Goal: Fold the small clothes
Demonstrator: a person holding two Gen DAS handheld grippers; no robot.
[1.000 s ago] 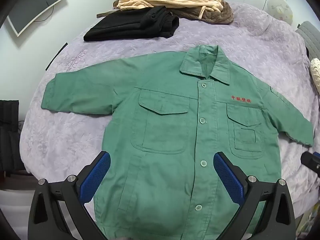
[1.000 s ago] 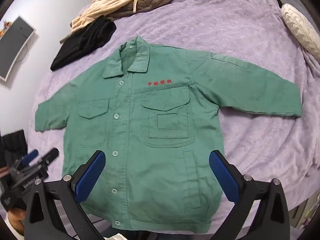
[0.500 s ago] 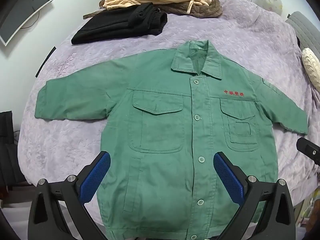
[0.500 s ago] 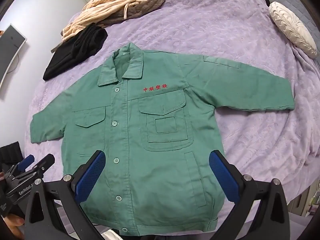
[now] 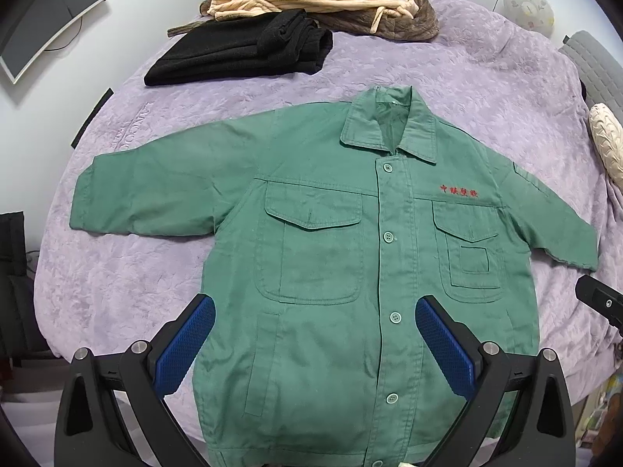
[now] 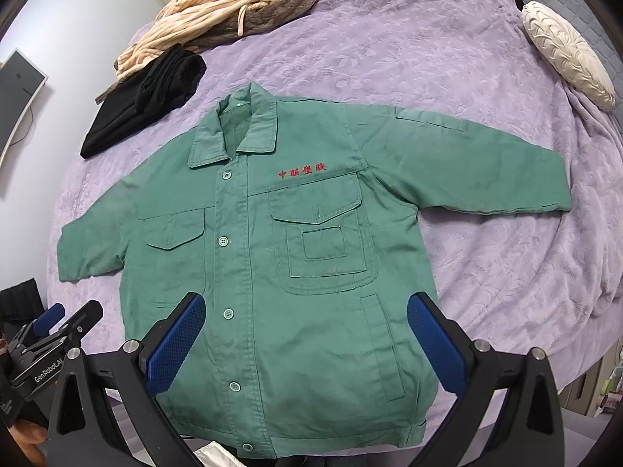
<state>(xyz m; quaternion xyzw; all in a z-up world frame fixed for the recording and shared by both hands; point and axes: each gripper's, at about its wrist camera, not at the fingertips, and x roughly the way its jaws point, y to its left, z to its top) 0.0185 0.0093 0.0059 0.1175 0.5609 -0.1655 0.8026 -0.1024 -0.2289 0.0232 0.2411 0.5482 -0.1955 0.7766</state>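
- The left gripper [image 5: 315, 344] hangs over the bottom part of the green button-up jacket with red letters on the chest [image 5: 350, 257]. Its blue pads are wide apart and hold nothing.
- The right gripper [image 6: 305, 340] also hangs over the bottom part of the jacket, with its blue pads spread wide and nothing between them.
- The jacket lies flat, front side up, in the middle of the soft purple bed cover [image 5: 447, 70]. Both sleeves stick out to the sides. No fold has been made yet.
- The bottom edge of the jacket [image 6: 335, 439] sits right at the near edge of the bed. A pull toward that side could probably make the jacket slide off.
- The cloth looks thick and a bit stiff. A pinch of only the top layer may lift the front and leave the back behind, and then the fold would come out crooked.
- The bed cover is soft and fluffy. A low pinch could grab the cover along with the jacket.
- A cream pillow with a leaf pattern [image 6: 566, 52] lies well apart from the right sleeve [image 6: 486, 171], so it is not in the way.
- Farther back, a folded black garment [image 5: 241, 50] lies near the collar. A tan striped pile of clothes [image 5: 311, 0] sits behind it. Neither touches the jacket.
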